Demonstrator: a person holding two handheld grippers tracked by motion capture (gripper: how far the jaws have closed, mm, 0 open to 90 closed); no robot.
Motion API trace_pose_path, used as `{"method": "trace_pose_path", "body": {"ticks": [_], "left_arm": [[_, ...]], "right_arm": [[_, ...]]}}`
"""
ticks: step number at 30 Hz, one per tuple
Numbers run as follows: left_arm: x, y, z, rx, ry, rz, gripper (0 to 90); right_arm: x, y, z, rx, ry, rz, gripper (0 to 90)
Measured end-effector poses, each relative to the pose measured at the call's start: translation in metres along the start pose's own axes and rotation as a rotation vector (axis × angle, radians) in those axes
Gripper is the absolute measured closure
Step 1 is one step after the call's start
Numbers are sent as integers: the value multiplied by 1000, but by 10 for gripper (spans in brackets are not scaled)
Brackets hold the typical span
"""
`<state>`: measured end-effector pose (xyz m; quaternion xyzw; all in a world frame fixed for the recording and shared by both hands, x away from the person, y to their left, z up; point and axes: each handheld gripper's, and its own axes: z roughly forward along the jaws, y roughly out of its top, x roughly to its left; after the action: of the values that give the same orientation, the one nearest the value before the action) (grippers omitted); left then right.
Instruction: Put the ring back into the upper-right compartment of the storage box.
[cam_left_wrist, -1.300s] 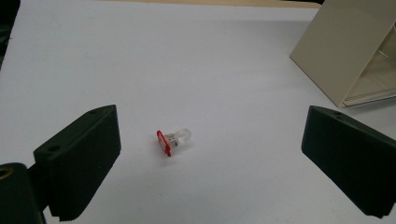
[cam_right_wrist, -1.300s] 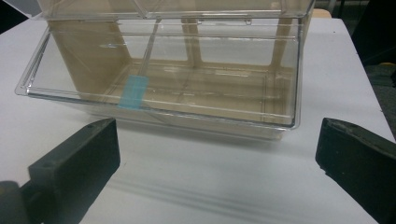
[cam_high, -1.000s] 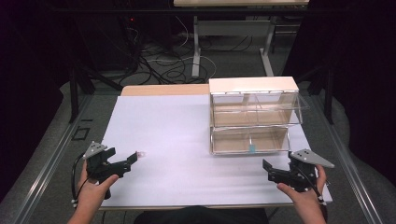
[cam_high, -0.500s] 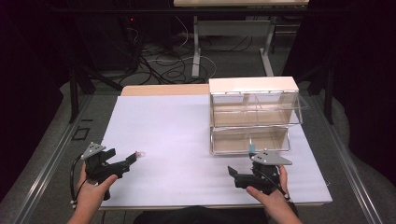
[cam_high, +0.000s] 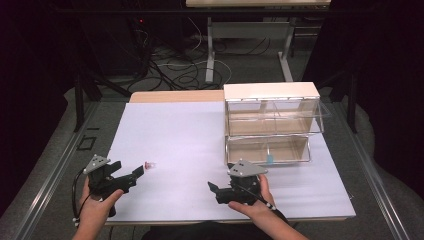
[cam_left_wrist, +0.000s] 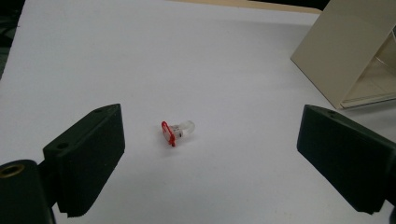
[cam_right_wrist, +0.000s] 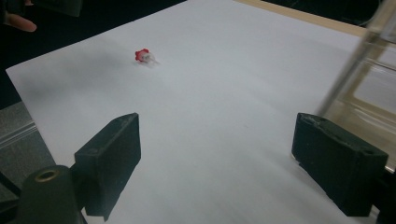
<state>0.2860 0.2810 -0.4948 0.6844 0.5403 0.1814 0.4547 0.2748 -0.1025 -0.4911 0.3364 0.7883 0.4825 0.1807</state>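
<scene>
A small clear bulb with a red cap (cam_left_wrist: 177, 130) lies on its side on the white surface (cam_high: 200, 130), near the front left part. The left gripper (cam_high: 134, 175) rests just behind it on the person's side, its 2 jaws spread wide with the bulb ahead of the gap and untouched. The right gripper (cam_high: 214, 189) sits well apart from the bulb, toward the front middle; its jaws stand wide but have just been closing a little, with nothing between them. A clear 2-tier drawer box (cam_high: 272, 122) stands at the right rear.
</scene>
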Motion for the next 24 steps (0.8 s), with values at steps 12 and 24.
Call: {"method": "trace_pose_path", "body": {"ticks": [12,24], "left_arm": [[2,-2,-6,-18,22,-3,83],[5,-3,-8,-35,39,-5,46]], "right_arm": [[14,23,62,50,60,-55,155],[19,45,100,59,94,-37,168]]}}
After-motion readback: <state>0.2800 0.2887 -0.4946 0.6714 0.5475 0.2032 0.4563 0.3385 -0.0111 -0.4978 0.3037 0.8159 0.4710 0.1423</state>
